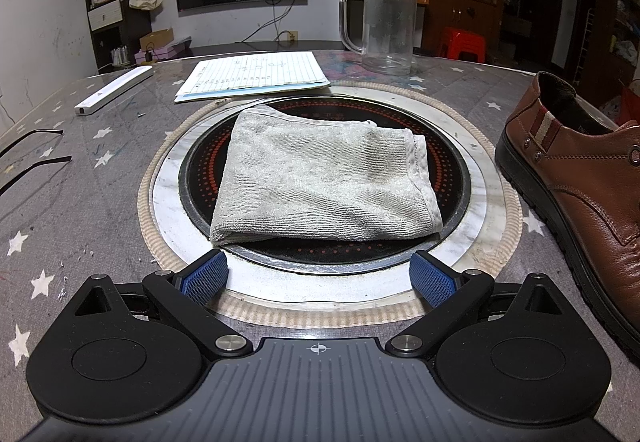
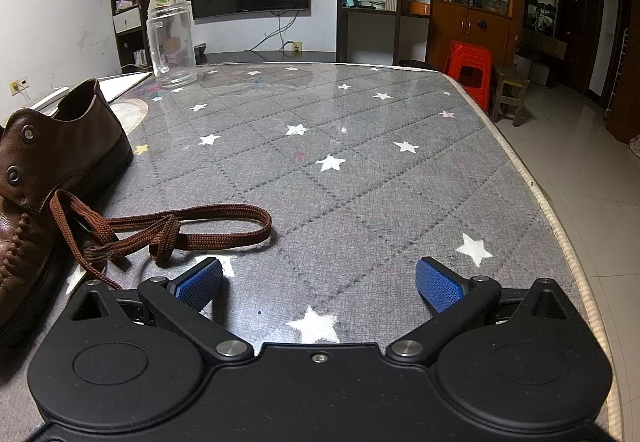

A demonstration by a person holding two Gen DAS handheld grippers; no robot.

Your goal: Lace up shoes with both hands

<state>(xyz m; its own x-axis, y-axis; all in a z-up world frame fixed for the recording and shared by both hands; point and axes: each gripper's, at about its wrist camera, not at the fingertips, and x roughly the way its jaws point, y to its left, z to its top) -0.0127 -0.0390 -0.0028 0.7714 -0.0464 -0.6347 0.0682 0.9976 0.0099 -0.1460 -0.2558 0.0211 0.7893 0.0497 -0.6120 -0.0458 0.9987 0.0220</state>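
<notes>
Brown leather shoe (image 1: 576, 178) stands on the table (image 1: 80, 178) at the right of the left wrist view, its heel toward the far edge and its black sole beside the round inset cooktop (image 1: 460, 178) in the table's middle. A folded grey-white towel (image 1: 324, 178) lies on that cooktop. The left gripper (image 1: 318, 276) hovers over the cooktop's near rim with its blue pads (image 1: 204, 276) spread wide apart, holding nothing. Beyond the towel lie a lined paper sheet (image 1: 256, 76) and a clear glass mug (image 1: 386, 26) near the far edge; a white bar-shaped device (image 1: 114, 90) lies toward the far left corner.

In the right wrist view the brown shoelace (image 2: 172, 230) lies loose on the star-printed table cover (image 2: 360, 162), looped just beside the shoe (image 2: 52, 162), whose metal eyelets (image 2: 16, 174) show unlaced. The right gripper (image 2: 320, 284) is also spread wide and holds nothing, its left pad (image 2: 200, 284) near the lace's loop but apart from it.
</notes>
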